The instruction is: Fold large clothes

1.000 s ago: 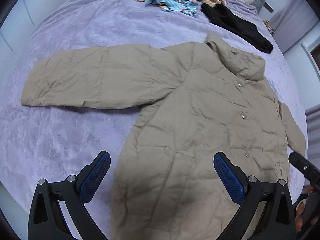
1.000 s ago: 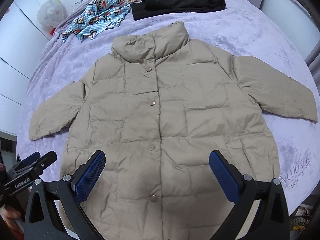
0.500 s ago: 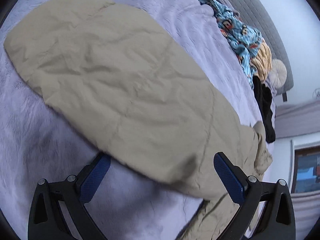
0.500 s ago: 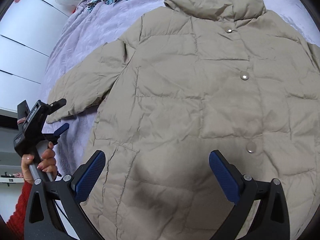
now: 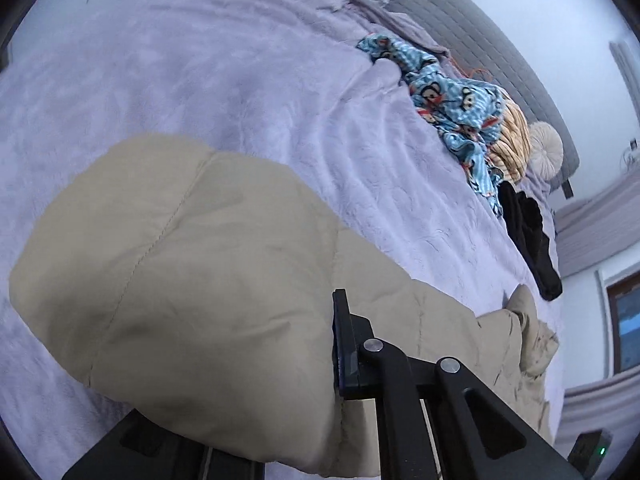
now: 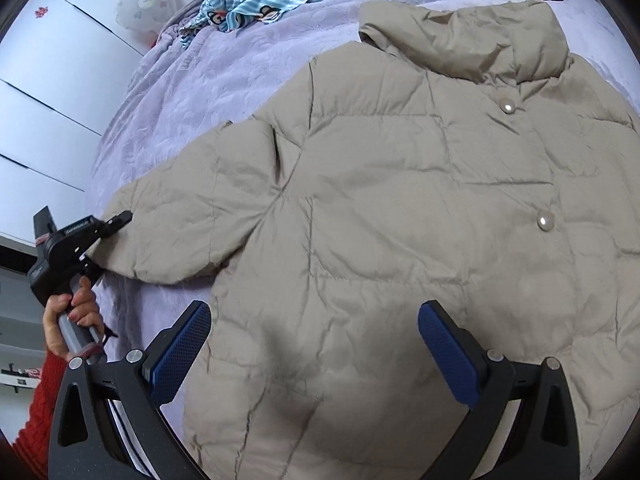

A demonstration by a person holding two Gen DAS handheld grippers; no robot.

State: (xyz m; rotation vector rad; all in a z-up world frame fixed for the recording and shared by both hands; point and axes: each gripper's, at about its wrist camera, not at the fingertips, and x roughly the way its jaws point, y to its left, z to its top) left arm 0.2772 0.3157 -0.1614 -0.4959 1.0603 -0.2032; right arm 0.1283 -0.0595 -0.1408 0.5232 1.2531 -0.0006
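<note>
the left gripper (image 6: 120, 220), wide open a second ago, has clamped shut on the cuff of the beige puffer jacket (image 6: 400, 220)'s sleeve (image 5: 192, 272). the right gripper (image 6: 316, 356) has dropped closer, jaws wide over the jacket's front, touching nothing. the jacket lies flat, front up, on the lilac bedspread (image 5: 200, 80).
</note>
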